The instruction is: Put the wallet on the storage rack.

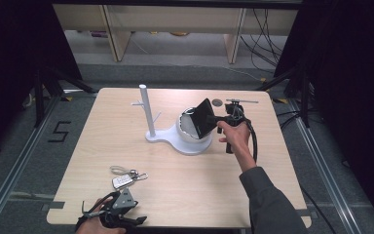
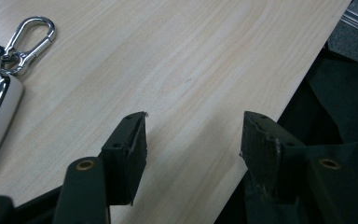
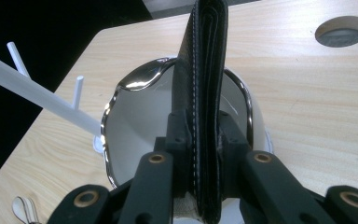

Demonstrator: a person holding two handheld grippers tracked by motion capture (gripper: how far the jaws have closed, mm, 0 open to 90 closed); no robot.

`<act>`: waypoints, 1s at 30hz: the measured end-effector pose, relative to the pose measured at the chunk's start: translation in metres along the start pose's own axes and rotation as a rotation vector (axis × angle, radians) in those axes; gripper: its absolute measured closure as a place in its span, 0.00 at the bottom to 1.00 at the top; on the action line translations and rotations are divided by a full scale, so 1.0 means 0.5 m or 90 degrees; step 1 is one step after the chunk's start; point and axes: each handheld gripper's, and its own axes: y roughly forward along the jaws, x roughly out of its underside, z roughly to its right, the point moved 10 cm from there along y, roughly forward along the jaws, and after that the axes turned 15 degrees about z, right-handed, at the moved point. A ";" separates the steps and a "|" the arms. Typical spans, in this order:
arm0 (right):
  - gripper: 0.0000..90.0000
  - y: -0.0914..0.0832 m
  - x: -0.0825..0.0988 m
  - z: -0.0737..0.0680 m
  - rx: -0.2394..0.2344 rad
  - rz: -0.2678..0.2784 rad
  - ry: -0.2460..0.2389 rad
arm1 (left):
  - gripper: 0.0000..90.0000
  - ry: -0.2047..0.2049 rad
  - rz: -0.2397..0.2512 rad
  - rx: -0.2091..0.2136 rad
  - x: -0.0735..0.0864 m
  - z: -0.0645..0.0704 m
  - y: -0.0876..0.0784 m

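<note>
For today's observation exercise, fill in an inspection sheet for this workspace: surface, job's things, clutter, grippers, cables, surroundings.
Surface: pale wood table, with a round hole near its far edge.
Job's things: black wallet held on edge above the white bowl; the bowl sits on a white stand with a pegged post.
Clutter: key fob with carabiner, lying near the front left.
Grippers: right gripper shut on the wallet; left gripper open over the table's front edge, nothing between its jaws.
Cables: black cable looping from the right gripper; more on the floor behind.
Surroundings: shelving behind, black tripod legs at both sides, floor marking 5.
</note>
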 end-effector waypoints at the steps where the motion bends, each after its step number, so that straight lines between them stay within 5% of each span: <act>1: 0.87 0.001 0.002 -0.003 -0.002 -0.003 0.013 | 0.45 0.000 0.000 0.000 0.000 0.001 0.000; 11: 0.87 0.004 0.002 0.012 0.012 0.000 -0.032 | 0.45 -0.008 -0.004 0.005 0.003 0.004 0.001; 13: 0.87 0.003 0.005 0.008 0.016 -0.004 -0.012 | 0.45 0.000 0.000 0.006 0.001 0.003 0.001; 20: 0.86 0.005 0.005 0.010 0.012 -0.001 -0.021 | 0.45 -0.002 -0.001 0.010 0.001 0.006 0.001; 21: 0.86 0.002 0.007 0.004 0.018 -0.008 0.004 | 0.45 -0.001 0.001 0.008 0.001 0.004 0.002; 23: 0.82 0.004 0.003 0.013 0.017 -0.003 -0.031 | 0.45 -0.016 0.005 0.006 0.000 0.006 0.002; 27: 0.72 0.003 0.000 0.014 0.019 -0.017 -0.052 | 0.45 -0.003 0.002 0.006 -0.001 0.002 -0.002; 30: 0.66 0.001 0.001 0.012 0.024 -0.026 -0.028 | 0.45 -0.004 0.001 0.007 -0.001 0.002 -0.002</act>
